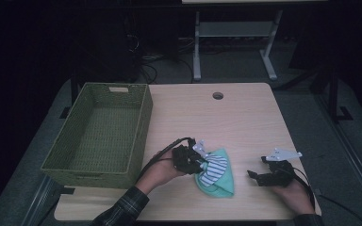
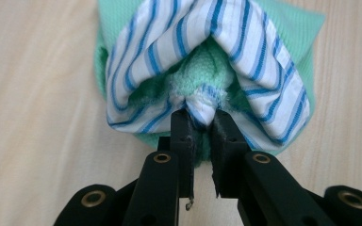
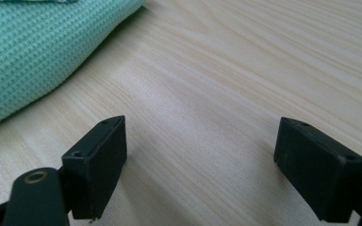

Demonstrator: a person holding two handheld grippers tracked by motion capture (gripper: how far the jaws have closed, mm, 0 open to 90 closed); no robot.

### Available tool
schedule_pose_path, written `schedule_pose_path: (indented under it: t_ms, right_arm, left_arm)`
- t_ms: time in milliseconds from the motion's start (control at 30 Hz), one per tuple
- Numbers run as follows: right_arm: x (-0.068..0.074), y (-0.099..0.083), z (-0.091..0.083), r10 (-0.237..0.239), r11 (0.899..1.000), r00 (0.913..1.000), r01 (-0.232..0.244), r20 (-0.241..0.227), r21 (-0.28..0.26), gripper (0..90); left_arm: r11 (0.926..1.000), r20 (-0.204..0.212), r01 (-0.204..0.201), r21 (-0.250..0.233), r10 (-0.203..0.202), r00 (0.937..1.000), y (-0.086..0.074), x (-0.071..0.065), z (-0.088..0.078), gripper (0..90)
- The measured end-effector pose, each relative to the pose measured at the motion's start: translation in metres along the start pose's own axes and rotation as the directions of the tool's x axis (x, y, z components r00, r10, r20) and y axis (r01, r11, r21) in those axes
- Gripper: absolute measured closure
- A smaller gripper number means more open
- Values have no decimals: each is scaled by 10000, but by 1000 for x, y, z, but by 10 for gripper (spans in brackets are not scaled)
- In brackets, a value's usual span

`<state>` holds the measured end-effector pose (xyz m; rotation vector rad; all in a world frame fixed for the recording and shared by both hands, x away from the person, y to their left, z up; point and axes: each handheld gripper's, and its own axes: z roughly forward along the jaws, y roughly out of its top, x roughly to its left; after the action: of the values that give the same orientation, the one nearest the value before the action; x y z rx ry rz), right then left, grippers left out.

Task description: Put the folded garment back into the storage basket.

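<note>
Between the jaws of the left gripper [image 2: 201, 123] sits a pinched fold of the cloth bundle [image 2: 207, 70], so this gripper is clenched on the fabric at its near edge. The bundle lies flat on the table [image 1: 245, 117], directly ahead of the left gripper and just off to the side of the right gripper [image 3: 200, 162], whose jaws stand wide apart over bare wood with nothing between them.

The bundle looks soft, light and limp; I judge it will sag and unfold if lifted by one corner, and the layers may slide apart. The safest hold is probably where the striped and green layers bunch together, which is the spot the left jaws grip now.

It is a mint-green waffle-knit cloth [image 3: 33, 52] with a white cloth striped in blue [image 1: 215, 168] wrapped over it, forming a hood-like arch in the left gripper view. A green woven basket [image 1: 143, 122] stands beyond the left gripper, well apart from the bundle.
</note>
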<state>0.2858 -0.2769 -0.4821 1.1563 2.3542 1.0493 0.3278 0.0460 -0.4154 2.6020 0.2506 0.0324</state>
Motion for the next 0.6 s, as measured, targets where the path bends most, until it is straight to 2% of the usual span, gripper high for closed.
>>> schedule_pose_path:
  t_ms: [167,267,600]
  right_arm:
    - [0,0,0,4,10000,10000,-4,3,-3,174]
    - [0,0,0,7,10000,10000,-7,1,-3,174]
    - [0,0,0,0,10000,10000,0,28,-17,175]
  left_arm:
    - [9995,-115,89,-303,-92,9999,3,3,-14,807]
    - [9995,-189,56,-326,-62,9998,4,5,-21,809]
    - [9957,-432,321,-866,-359,9984,5,11,-40,825]
